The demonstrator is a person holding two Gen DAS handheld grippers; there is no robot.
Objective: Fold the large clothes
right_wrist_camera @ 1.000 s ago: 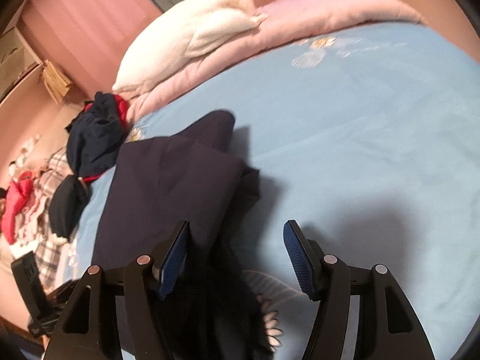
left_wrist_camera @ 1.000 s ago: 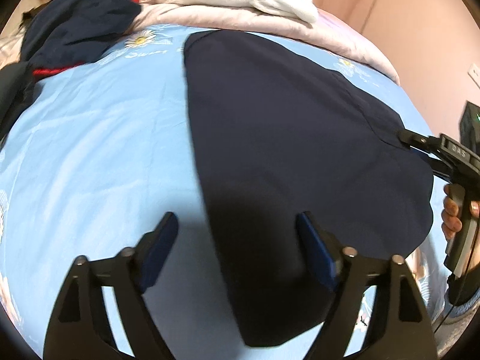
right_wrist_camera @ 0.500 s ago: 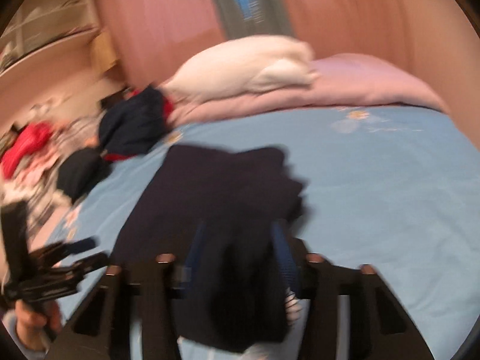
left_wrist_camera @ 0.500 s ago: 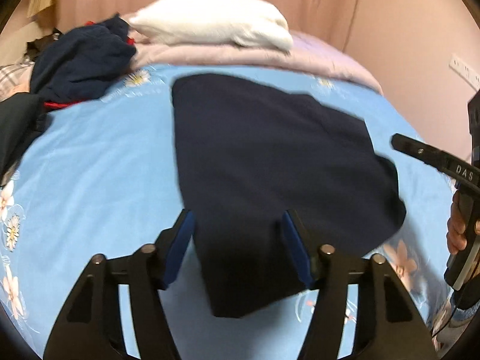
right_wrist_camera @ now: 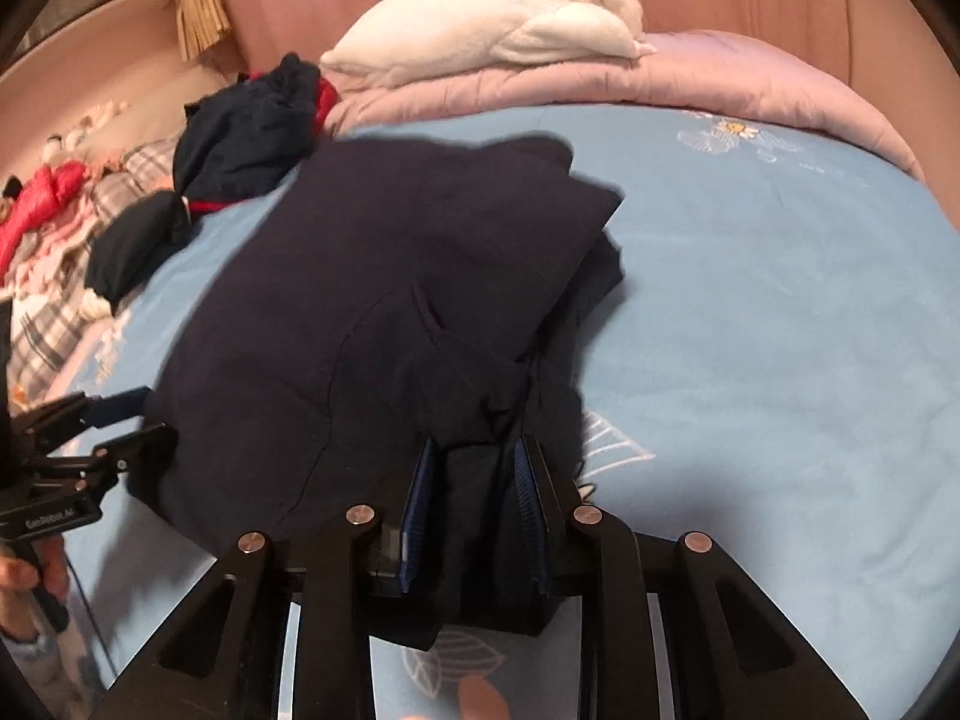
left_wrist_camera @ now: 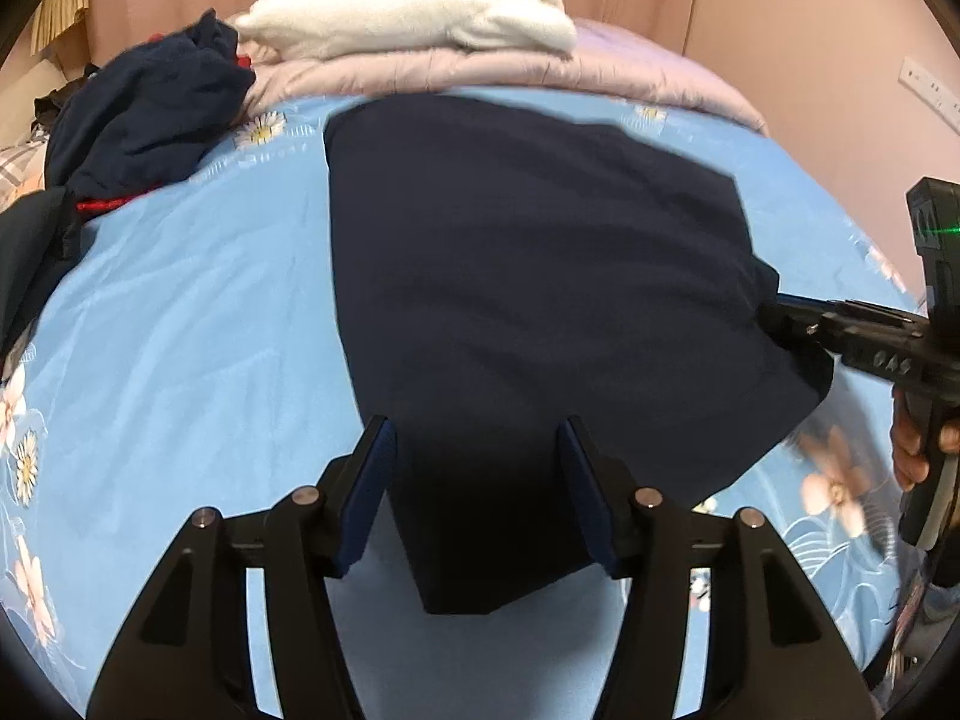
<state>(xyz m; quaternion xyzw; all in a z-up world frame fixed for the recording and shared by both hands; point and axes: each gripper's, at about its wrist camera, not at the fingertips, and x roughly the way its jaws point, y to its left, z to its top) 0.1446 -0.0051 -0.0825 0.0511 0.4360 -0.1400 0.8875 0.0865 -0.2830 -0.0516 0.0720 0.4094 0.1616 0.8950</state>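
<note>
A large dark navy garment (left_wrist_camera: 528,300) lies spread on the light blue floral bedsheet (left_wrist_camera: 180,330); it also shows in the right wrist view (right_wrist_camera: 372,312). My left gripper (left_wrist_camera: 477,495) straddles the garment's near edge, its jaws wide apart with the cloth lying between them, not pinched. My right gripper (right_wrist_camera: 477,507) is shut on a bunched fold at the garment's right corner. From the left wrist view the right gripper (left_wrist_camera: 780,324) bites the cloth at the right edge. From the right wrist view the left gripper (right_wrist_camera: 129,420) stands open at the garment's left edge.
A white fluffy blanket (left_wrist_camera: 414,6) lies on a pink quilt (left_wrist_camera: 630,72) at the head of the bed. A heap of dark blue and red clothes (left_wrist_camera: 144,114) sits at the back left. More clothes (right_wrist_camera: 48,222) lie beyond the bed's left side.
My right gripper has closed on the garment's right corner and gathered it. My left gripper's jaws narrowed around the near edge. Both cameras tilted up towards the head of the bed.
</note>
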